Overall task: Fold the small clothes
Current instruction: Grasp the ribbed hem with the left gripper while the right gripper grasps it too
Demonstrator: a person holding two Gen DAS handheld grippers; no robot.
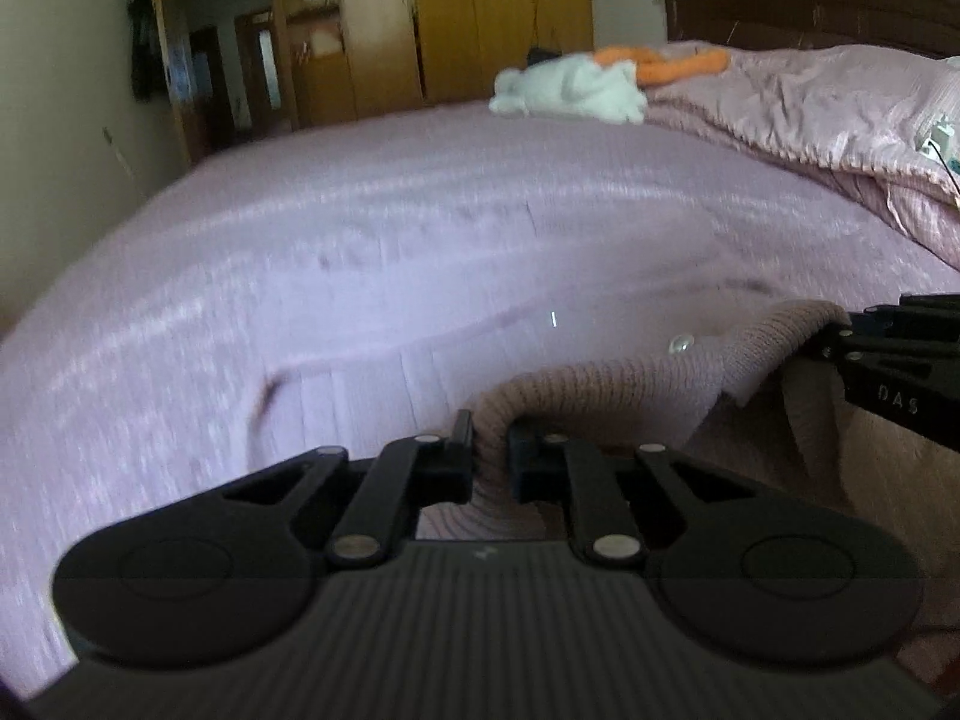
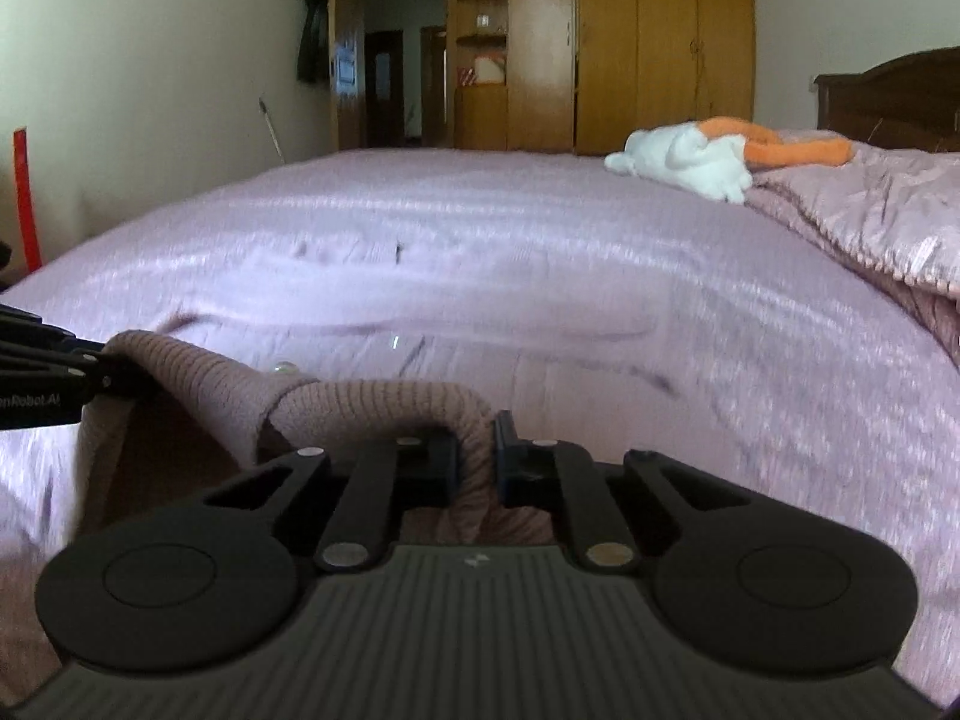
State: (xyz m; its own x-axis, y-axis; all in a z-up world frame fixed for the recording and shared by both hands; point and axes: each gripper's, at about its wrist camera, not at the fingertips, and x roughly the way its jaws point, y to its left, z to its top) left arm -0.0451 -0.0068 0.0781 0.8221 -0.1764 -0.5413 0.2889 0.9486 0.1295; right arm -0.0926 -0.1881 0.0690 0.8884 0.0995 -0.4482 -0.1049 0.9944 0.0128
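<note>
Two grippers hold one pinkish-brown knit garment [image 1: 600, 396] lifted above the lilac bed [image 1: 420, 228]: the left gripper [image 1: 489, 456] and right gripper [image 2: 478, 456] each have their fingers clamped on its ribbed edge, which sags between them.

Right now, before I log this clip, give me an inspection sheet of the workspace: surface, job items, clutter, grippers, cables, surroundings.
Surface: bed with a lilac cover, lightly wrinkled; both views are motion-blurred.
Job's things: knitted pink sweater, its ribbed edge lifted off the bed and strung between both grippers; a clear button shows near that edge.
Clutter: white garment and an orange garment lying together at the far side; bunched pink quilt on the right.
Grippers: left gripper shut on the sweater edge; right gripper shut on the same edge further along.
Cables: thin dark wire by a small white object on the quilt.
Surroundings: wooden wardrobe, dark headboard, open doorway.
</note>
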